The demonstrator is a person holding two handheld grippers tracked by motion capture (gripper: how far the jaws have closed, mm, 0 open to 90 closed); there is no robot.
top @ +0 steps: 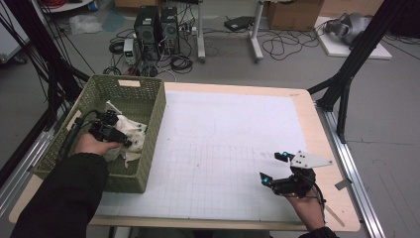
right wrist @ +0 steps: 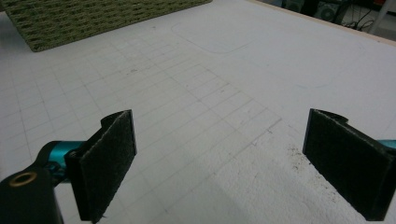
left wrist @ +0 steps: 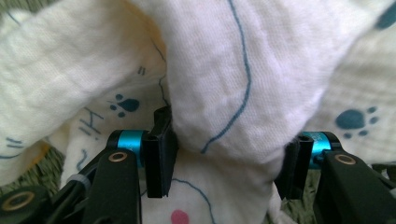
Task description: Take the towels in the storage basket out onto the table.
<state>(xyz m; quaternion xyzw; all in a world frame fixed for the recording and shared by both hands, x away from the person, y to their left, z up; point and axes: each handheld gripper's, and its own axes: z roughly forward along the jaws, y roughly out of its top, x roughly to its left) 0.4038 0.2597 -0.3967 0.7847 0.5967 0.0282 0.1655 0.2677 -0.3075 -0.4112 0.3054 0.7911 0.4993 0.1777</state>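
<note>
From above, the left gripper (top: pixel 111 130) sits in the green basket (top: pixel 151 116) on the white cloth (top: pixel 133 136). Its own view shows a cloth (left wrist: pixel 224 93) fold clamped between both pads. The right gripper (right wrist: pixel 219 163) rests with jaws apart over the bare mat (right wrist: pixel 224 74).

One scrap of lettering: "Hi" in blue on the cloth (left wrist: pixel 224 84), beside a blue paw print. The pale label (top: pixel 129 83) on the basket's (top: pixel 153 124) rim can't be read.

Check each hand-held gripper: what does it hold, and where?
Left hand-held gripper pinches a raised fold of the white printed cloth in the basket. Right hand-held gripper holds nothing.
</note>
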